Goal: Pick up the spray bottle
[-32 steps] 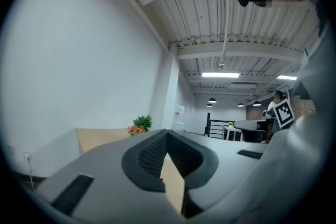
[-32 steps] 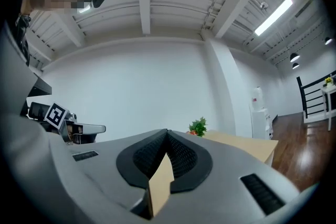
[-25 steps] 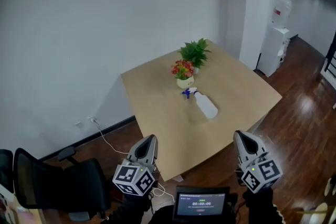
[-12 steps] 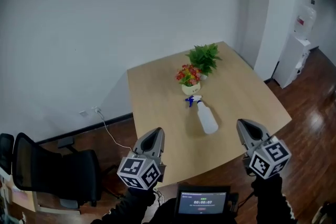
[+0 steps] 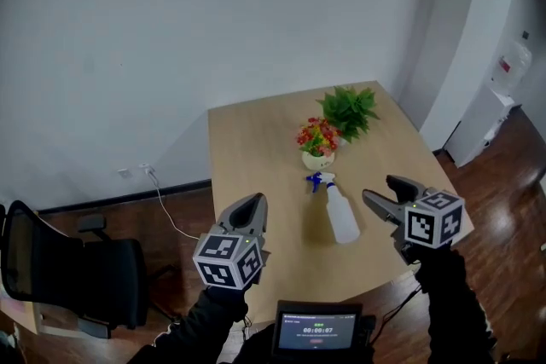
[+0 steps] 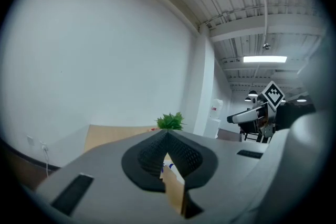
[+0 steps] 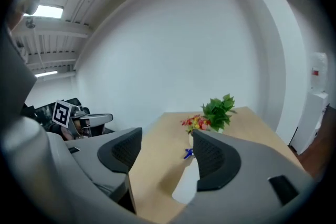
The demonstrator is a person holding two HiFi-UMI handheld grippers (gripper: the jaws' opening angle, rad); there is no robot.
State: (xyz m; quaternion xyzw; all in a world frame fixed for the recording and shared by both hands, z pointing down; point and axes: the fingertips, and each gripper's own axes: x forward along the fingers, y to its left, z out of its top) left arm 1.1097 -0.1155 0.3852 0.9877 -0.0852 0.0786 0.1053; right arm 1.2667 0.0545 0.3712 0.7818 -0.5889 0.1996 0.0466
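1. Far to the left of the spray bottle (image 5: 340, 216), off the tabletop (image 5: 256, 141), we see a black office chair (image 5: 77, 281) standing on the wooden floor (image 5: 508, 209).
2. The left hand-held gripper (image 5: 253, 202) hangs left of the spray bottle, by the tabletop's near edge and well apart from the bottle. In the left gripper view its jaws (image 6: 167, 136) are closed, tip against tip, with nothing gripped.
3. The spray bottle itself lies on its side on the tabletop, in the near right part. Its white body points towards us and its blue trigger head points away.
4. Just beyond the bottle's blue head stands a small pot of red and orange flowers (image 5: 318, 141). A green leafy plant (image 5: 350, 108) sits beyond that and a little to the right.
5. The right hand-held gripper (image 5: 381, 190) hovers near the bottle's right side, not touching it. Its jaws are apart and opening, and no thing sits between the pads. In the right gripper view (image 7: 167, 147) we see the bottle (image 7: 186, 183) on the tabletop beyond the gap.
6. Far right of the bottle, a white water dispenser (image 5: 499, 98) stands on the floor.
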